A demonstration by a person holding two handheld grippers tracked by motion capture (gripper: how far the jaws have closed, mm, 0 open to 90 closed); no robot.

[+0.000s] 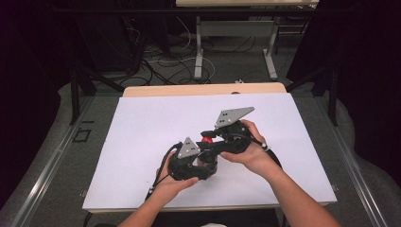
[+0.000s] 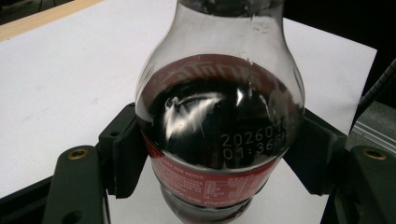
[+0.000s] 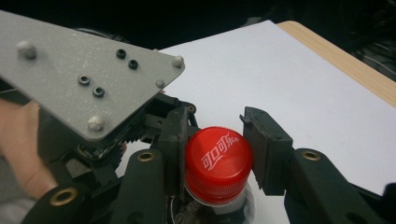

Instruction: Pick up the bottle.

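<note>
A person holds two grippers close together over the near middle of a white table [image 1: 142, 127]. The left gripper [image 2: 219, 154] pinches a clear bottle [image 2: 219, 112] of dark drink around its wide body, just above the red label [image 2: 205, 182]. Its two black pads press on the bottle's left and right sides.

The right gripper [image 3: 217, 158] is at the top of the same bottle. Its jaws are pinching the red cap [image 3: 218, 161], one pad on each side of it. From above, the cap [image 1: 207, 139] shows as a small red spot between the two grippers. The left hand [image 1: 177, 182] and right hand [image 1: 253, 151] come in from the near edge.
</note>
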